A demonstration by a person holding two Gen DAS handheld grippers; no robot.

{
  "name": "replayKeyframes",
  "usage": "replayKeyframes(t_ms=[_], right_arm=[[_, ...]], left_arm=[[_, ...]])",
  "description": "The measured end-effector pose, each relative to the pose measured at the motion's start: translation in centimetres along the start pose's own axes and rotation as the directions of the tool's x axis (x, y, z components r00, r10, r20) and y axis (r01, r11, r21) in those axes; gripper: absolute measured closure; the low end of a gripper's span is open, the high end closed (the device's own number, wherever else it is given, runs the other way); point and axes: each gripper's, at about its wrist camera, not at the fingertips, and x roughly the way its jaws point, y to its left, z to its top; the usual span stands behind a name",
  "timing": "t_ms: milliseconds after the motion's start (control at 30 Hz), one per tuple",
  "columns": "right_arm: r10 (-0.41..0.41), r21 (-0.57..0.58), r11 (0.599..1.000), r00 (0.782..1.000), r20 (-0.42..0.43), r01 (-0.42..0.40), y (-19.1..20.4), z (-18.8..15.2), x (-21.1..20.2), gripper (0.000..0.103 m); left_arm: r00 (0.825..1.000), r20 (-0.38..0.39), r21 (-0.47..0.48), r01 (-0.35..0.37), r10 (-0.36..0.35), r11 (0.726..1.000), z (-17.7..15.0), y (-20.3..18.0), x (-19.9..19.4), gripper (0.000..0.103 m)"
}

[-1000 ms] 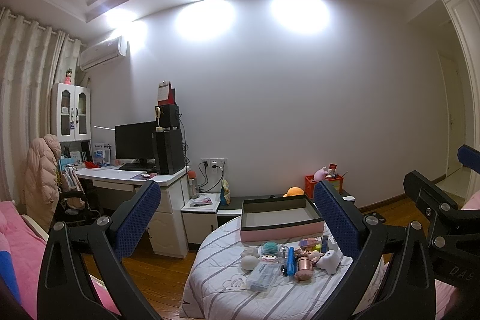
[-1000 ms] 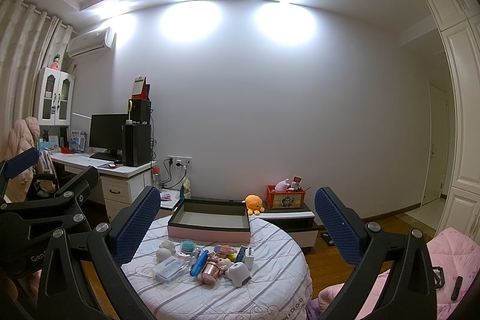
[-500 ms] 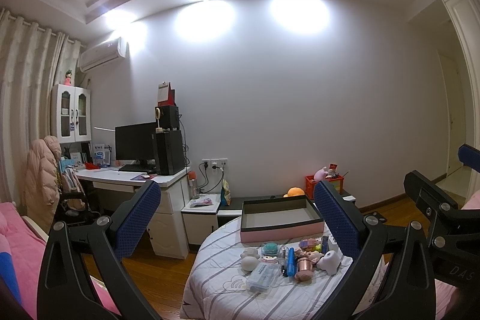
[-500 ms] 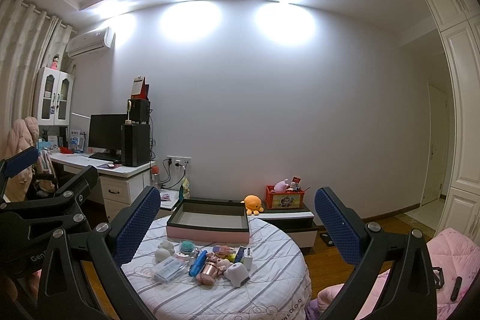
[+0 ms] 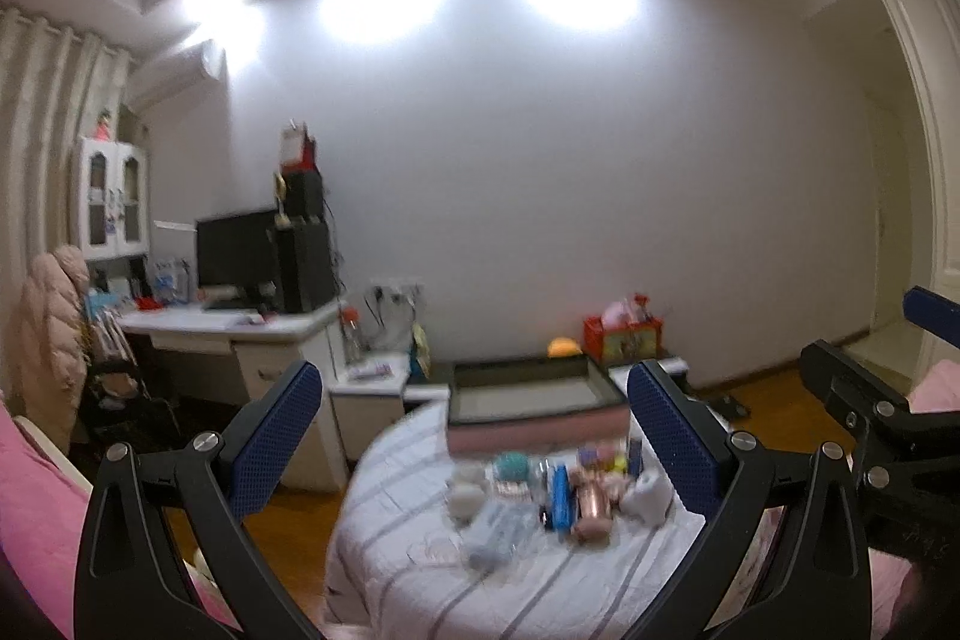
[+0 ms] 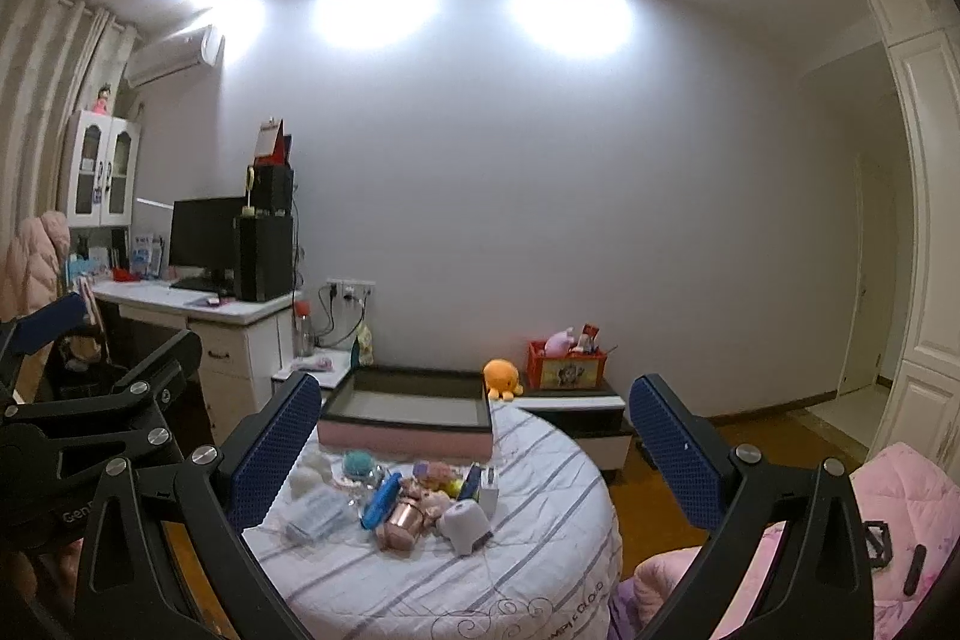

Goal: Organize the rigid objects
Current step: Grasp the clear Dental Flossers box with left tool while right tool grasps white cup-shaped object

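A round table (image 6: 540,574) with a striped white cloth holds a pile of small objects: a copper cup (image 6: 403,517), a blue tube (image 6: 381,499), a white gadget (image 6: 463,523), a clear case (image 6: 318,511) and a teal ball (image 6: 358,460). A pink box with a dark rim (image 6: 408,415) stands open behind them. The same table (image 5: 420,568), box (image 5: 528,400) and cup (image 5: 591,511) show blurred in the left wrist view. My left gripper (image 5: 474,430) and right gripper (image 6: 474,430) are both open, empty and well short of the pile.
A white desk (image 6: 198,322) with monitor and speakers stands at left. A low cabinet (image 6: 576,406) with an orange plush (image 6: 503,377) and a red crate (image 6: 570,363) is behind the table. Pink bedding (image 6: 900,514) lies at right. Each gripper shows at the other view's edge.
Both cameras have moved closer and tilted down a little, so the table and objects look larger. The left view is now motion-blurred. Both grippers stay open.
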Motion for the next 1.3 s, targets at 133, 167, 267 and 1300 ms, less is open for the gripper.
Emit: replayKeyframes(t_ms=[133, 167, 267, 1300], right_arm=[[-0.002, -0.02, 1.0, 0.996, -0.09, 0.0, -0.1, -3.2, 4.0, 0.0], [-0.002, -0.022, 1.0, 0.994, -0.11, -0.001, -0.1, -3.9, 4.8, 0.0], [0.0, -0.025, 1.0, 0.981, -0.192, -0.005, -0.5, -7.1, 8.2, 0.0], [0.15, 0.067, 0.988, 0.813, -0.563, -0.136, -2.8, -18.3, 26.5, 0.001]], left_arm=[[0.995, -0.095, -0.015, 0.005, -0.007, 1.0, -3.5, 0.1, 4.1, 0.0], [0.992, -0.123, -0.021, 0.008, -0.011, 1.0, -4.4, 0.3, 5.1, 0.0], [0.975, -0.223, -0.039, 0.007, -0.016, 0.999, -7.4, 0.8, 8.5, 0.0], [0.794, -0.582, -0.075, 0.163, -0.176, 0.984, -18.5, -0.5, 25.1, 0.041]])
